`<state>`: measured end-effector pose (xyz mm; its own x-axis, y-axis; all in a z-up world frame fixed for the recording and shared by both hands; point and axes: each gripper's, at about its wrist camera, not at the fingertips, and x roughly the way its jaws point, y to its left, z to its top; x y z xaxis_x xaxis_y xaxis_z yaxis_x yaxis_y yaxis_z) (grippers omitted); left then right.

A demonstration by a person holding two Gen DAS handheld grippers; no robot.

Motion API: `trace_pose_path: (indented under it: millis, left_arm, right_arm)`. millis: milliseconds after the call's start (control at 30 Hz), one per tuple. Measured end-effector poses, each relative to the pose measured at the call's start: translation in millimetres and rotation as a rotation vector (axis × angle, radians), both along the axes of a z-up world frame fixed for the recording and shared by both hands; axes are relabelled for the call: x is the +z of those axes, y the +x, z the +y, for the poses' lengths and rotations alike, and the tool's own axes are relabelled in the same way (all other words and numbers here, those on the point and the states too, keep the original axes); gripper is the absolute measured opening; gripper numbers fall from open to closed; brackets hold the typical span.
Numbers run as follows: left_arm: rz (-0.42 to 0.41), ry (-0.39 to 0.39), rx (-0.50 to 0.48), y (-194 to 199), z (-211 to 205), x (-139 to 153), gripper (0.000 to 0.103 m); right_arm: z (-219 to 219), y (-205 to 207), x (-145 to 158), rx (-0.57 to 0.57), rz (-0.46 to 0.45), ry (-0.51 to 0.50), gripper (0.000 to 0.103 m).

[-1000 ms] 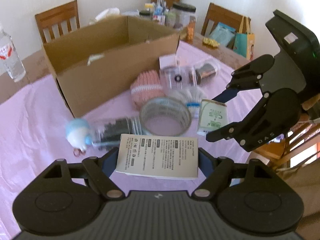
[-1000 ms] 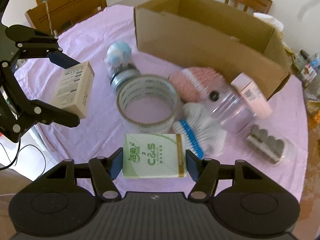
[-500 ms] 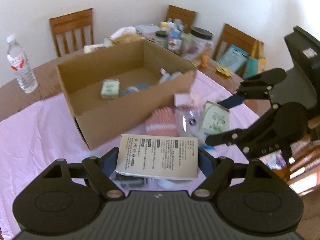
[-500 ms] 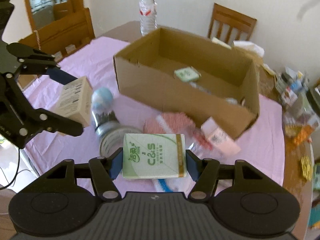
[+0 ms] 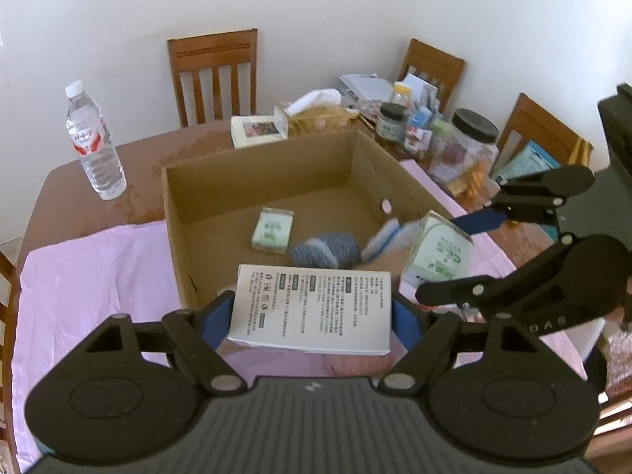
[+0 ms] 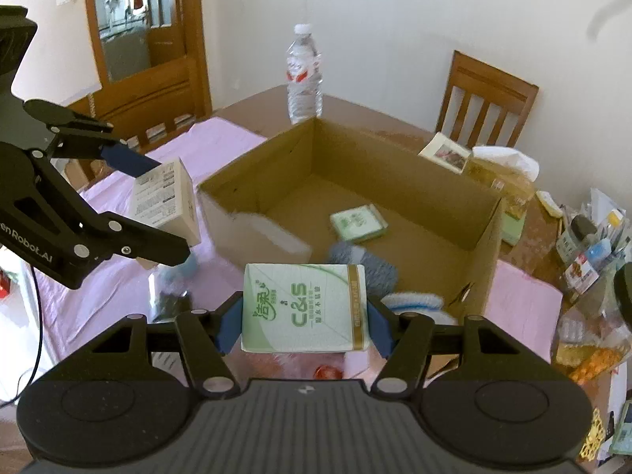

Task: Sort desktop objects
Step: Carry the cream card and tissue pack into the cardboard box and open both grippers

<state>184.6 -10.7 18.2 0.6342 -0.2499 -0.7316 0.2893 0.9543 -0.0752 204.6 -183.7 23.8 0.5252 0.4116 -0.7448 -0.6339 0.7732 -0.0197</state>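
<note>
My left gripper (image 5: 312,312) is shut on a white printed box (image 5: 312,308), held above the near wall of the open cardboard box (image 5: 173,237). My right gripper (image 6: 304,324) is shut on a green C&S tissue pack (image 6: 304,308), also raised over the cardboard box's (image 6: 489,252) near corner. Inside the cardboard box lie a small green tissue pack (image 5: 272,231), a blue-grey knitted thing (image 5: 326,251) and a blue-and-white brush (image 5: 383,233). Each gripper shows in the other's view: the right one (image 5: 450,256) with its pack, the left one (image 6: 166,201) with its box.
The cardboard box sits on a pink cloth (image 5: 79,284) on a brown table. A water bottle (image 5: 94,142) stands behind the box to the left. Jars and packets (image 5: 434,138) crowd the table's back right. Wooden chairs (image 5: 213,75) ring the table.
Both grippers have risen and moved forward over the cardboard box with their loads. The inside of the box has come into view, and the items on the cloth have dropped below the grippers.
</note>
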Motion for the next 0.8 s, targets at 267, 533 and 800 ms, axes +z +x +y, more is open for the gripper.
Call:
trace_pose_path:
  millis: [267,533,800]
  left_arm:
    - [0.004,0.014,0.002,49.3,-2.2,2.0,0.081]
    - [0.018,0.018,0.009,84.9,0.1,-11.0,0.081]
    - [0.04,0.017,0.006,110.3,6.0,-23.1,0.091]
  right_arm:
    - [5.0,36.0,7.6,-0.044,-0.016,-0.004,0.068]
    - [8.9,70.2,1.2,-0.062,-0.008,-0.031,0.069]
    - [6.9,100.4,-8.8,-0.104,0.004,-0.034,0.089]
